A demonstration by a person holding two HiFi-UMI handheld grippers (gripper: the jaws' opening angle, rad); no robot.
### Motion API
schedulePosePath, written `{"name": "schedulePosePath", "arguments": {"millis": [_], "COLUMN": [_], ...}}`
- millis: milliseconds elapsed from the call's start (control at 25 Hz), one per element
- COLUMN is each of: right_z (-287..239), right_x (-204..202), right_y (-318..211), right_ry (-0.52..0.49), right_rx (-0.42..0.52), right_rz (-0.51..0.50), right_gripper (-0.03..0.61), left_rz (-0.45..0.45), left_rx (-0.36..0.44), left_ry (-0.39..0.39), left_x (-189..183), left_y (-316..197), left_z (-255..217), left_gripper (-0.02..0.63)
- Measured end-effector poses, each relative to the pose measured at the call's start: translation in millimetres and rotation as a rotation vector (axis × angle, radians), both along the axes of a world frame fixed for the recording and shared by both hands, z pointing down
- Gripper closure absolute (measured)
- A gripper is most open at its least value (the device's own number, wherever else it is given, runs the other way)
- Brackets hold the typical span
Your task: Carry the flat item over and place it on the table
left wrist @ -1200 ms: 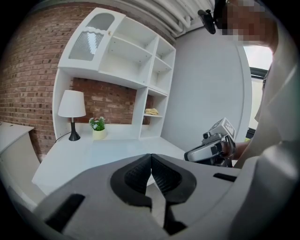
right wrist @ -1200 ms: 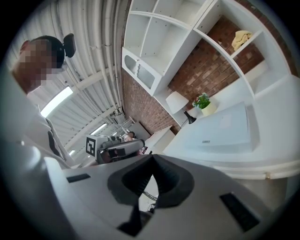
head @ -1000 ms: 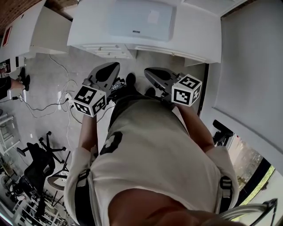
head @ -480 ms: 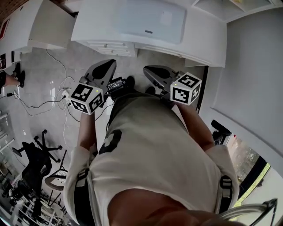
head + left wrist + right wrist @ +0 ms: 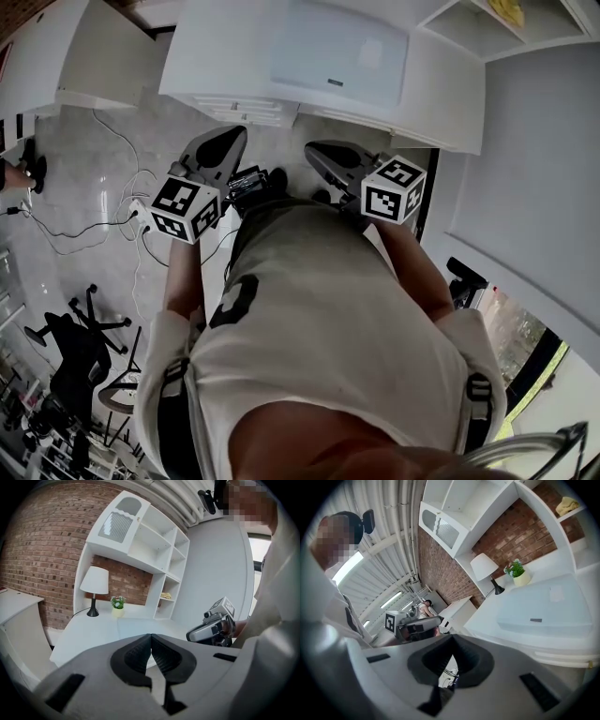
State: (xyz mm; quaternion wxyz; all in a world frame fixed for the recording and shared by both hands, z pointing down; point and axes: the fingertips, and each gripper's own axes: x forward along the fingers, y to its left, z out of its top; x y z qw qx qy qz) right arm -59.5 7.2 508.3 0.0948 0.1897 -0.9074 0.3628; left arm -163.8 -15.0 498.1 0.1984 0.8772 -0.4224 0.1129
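Note:
A pale-blue flat panel (image 5: pixel 337 52) lies on the white table (image 5: pixel 441 94) ahead of me; the right gripper view shows the panel (image 5: pixel 543 606) with a small dark label on its near edge. My left gripper (image 5: pixel 228 141) and right gripper (image 5: pixel 316 152) are held side by side in front of the person's body, short of the table's near edge. Both point towards the table. Their jaws meet at the tips in the left gripper view (image 5: pixel 150 636) and the right gripper view (image 5: pixel 452 641), and nothing shows between them.
A white lamp (image 5: pixel 93 585) and a small potted plant (image 5: pixel 117 605) stand at the table's back, beside a white shelf unit (image 5: pixel 161 555). Drawers (image 5: pixel 244 108) hang under the tabletop. Cables (image 5: pixel 112 216) and an office chair (image 5: pixel 80 342) lie on the floor to the left.
The table and the flat panel have come closer and lower in the head view as the person advances. Both grippers keep their place before the body and stay shut.

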Motion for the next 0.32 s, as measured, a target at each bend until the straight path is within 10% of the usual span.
{"name": "schedulePosePath", "arguments": {"millis": [320], "right_z": [3.1], "right_x": [-23.7], "right_y": [-16.4], "right_ry": [0.023], "right_rx": [-0.006], "right_rz": [0.013], "right_gripper": [0.568], "left_rz": [0.019], "left_rx": [0.024], "left_ry": [0.003], "left_x": [-28.4], "left_y": [-23.0], "left_z": [-5.1], "left_gripper": [0.594]}}
